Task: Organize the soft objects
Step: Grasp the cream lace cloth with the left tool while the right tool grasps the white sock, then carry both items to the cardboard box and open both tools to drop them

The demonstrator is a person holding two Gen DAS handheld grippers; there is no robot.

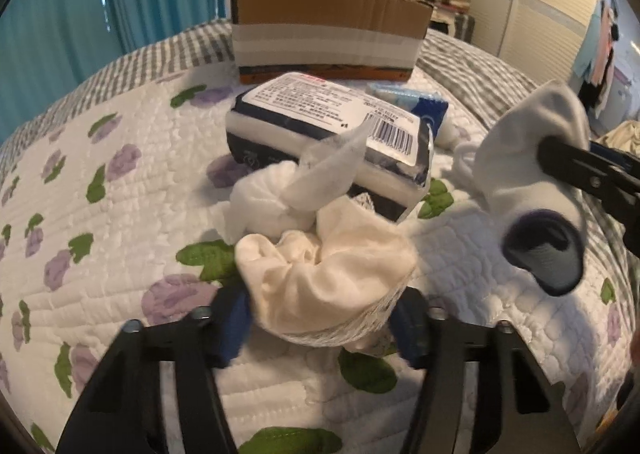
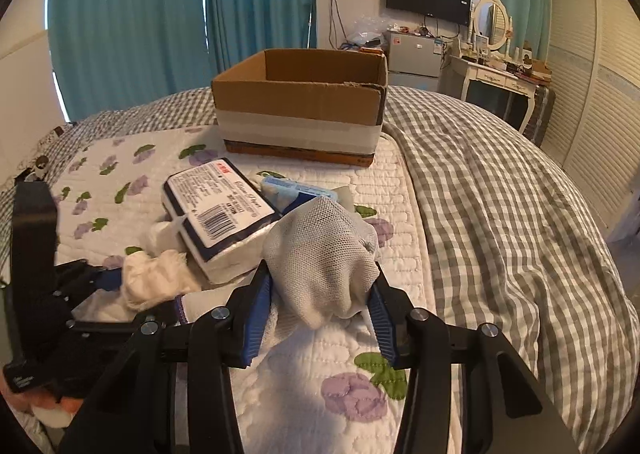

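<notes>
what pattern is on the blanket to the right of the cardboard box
Grey-and-white check on the blanket, clearest in the right wrist view.

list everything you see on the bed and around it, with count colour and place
open cardboard box: 1, brown with white tape band, far end of quilt
wrapped tissue pack: 1, white and navy with barcode label, quilt centre
small blue packet: 1, light and dark blue, behind the tissue pack
cream cloth sock: 1, off-white, between left fingers
white mesh sock: 1, white with dark toe, between right fingers
loose white cloth: 1, white, in front of the tissue pack
floral quilt: 1, white with purple flowers
checked blanket: 1, grey and white, bed's right side
left gripper: 1, black, blue pads
right gripper: 1, black, blue pads
</notes>
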